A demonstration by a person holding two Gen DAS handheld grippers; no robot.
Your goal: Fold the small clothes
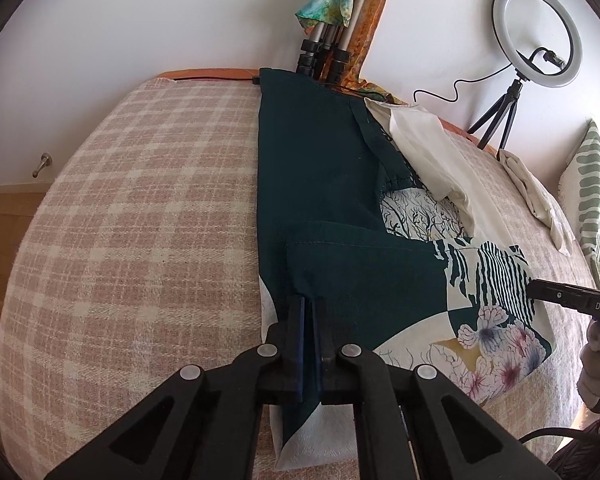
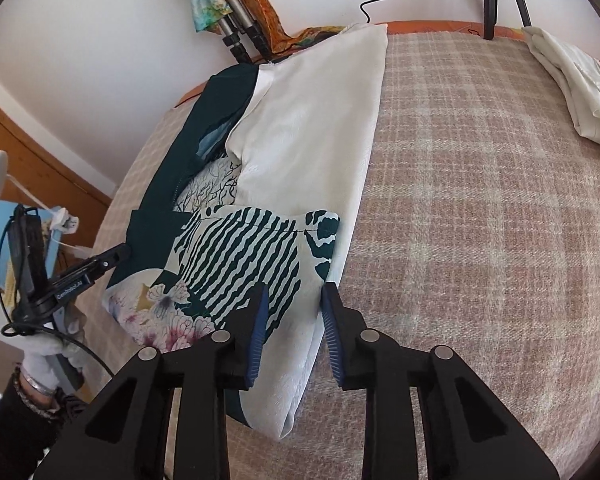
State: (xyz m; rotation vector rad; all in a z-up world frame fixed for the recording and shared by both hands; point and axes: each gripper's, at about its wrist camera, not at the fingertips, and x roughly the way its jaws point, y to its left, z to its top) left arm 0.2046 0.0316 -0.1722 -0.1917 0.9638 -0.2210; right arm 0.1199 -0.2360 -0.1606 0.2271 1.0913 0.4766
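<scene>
A small garment (image 1: 340, 184), dark green on one side with cream, striped and floral print, lies partly folded on the checked blanket (image 1: 140, 220). My left gripper (image 1: 310, 304) is shut on the garment's dark green near edge, with cloth pinched between the pads. In the right wrist view the garment (image 2: 308, 140) shows its cream side, and the left gripper (image 2: 120, 254) meets its left edge. My right gripper (image 2: 294, 300) stands open over the near right corner, with striped and cream cloth between the fingers but not pressed. The right gripper's tip (image 1: 534, 290) shows at the garment's right edge.
A crumpled cream cloth (image 2: 580, 92) lies at the far right of the bed. A ring light (image 1: 538, 36) on a small tripod stands by the wall, beside folded tripod legs (image 1: 328, 52) hung with a colourful scarf. A green-patterned pillow (image 1: 588, 184) sits at the right.
</scene>
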